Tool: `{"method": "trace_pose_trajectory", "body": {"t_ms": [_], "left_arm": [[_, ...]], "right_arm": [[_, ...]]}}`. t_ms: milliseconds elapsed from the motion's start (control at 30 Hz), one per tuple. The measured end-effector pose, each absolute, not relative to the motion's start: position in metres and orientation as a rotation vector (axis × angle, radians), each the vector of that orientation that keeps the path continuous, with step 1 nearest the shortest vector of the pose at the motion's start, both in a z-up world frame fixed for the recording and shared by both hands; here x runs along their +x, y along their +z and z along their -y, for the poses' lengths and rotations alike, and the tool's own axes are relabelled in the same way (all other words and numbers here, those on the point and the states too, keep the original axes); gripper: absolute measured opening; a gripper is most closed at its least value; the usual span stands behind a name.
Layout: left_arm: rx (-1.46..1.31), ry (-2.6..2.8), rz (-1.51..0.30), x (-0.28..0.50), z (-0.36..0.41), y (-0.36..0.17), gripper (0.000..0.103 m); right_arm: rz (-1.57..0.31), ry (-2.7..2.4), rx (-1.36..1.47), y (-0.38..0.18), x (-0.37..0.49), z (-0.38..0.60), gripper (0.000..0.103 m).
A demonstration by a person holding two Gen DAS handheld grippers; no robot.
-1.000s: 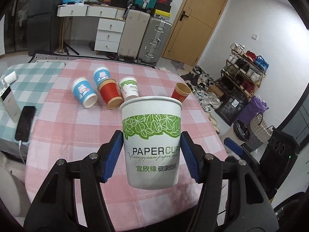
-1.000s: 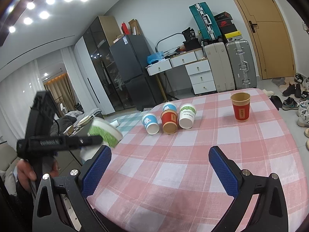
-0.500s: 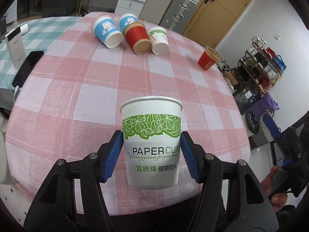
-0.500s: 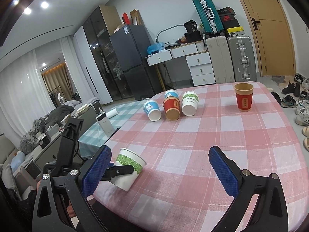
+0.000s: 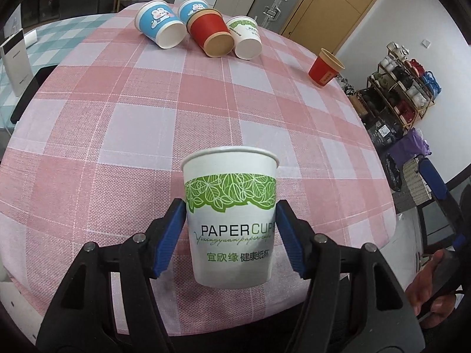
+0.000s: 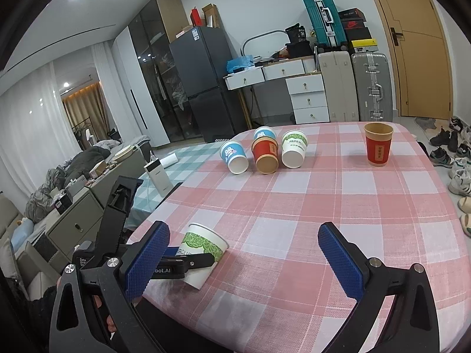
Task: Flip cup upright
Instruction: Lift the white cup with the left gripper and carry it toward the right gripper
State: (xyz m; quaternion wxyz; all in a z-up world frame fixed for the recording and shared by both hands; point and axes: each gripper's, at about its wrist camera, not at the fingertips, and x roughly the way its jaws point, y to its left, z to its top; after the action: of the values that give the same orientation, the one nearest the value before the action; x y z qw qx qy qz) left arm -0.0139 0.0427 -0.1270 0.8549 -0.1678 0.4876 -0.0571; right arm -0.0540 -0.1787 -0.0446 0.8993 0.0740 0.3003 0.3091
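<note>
My left gripper [image 5: 231,232] is shut on a white paper cup [image 5: 231,214] with a green leaf band, mouth up, low over the near edge of the pink checked table [image 5: 147,123]. In the right wrist view the same cup [image 6: 203,250] leans slightly, its base close to or on the cloth. My right gripper [image 6: 244,261] is open and empty above the table's near edge, to the right of the cup. At the far side several cups lie on their sides: a blue one [image 5: 157,25], a red one [image 5: 210,33], a white one [image 5: 245,38].
A red cup [image 5: 325,67] stands upright at the far right of the table. A power bank [image 5: 14,61] and a phone sit on the teal checked table at the left. A shoe rack [image 5: 403,88] is on the floor to the right.
My left gripper has lowered the held cup toward the table's near edge and tipped forward. The right gripper has stayed open and nearly still.
</note>
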Motion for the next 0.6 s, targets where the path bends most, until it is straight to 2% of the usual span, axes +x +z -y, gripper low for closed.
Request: {"method": "trace_pose_trajectory", "body": {"t_ms": [167, 300, 600], "left_arm": [[-0.361, -0.091, -1.047, -0.013, -0.046, -0.13, 0.069], [-0.376, -0.086, -1.029, -0.013, -0.051, -0.126, 0.08], [-0.399, -0.074, -0.991, -0.015, -0.061, -0.112, 0.081]], "right_arm": [[-0.635, 0.641, 0.145, -0.047, -0.052, 0.174, 0.103], [-0.636, 0.642, 0.134, -0.046, -0.052, 0.17, 0.103], [-0.635, 0.65, 0.129, -0.044, -0.053, 0.165, 0.103]]}}
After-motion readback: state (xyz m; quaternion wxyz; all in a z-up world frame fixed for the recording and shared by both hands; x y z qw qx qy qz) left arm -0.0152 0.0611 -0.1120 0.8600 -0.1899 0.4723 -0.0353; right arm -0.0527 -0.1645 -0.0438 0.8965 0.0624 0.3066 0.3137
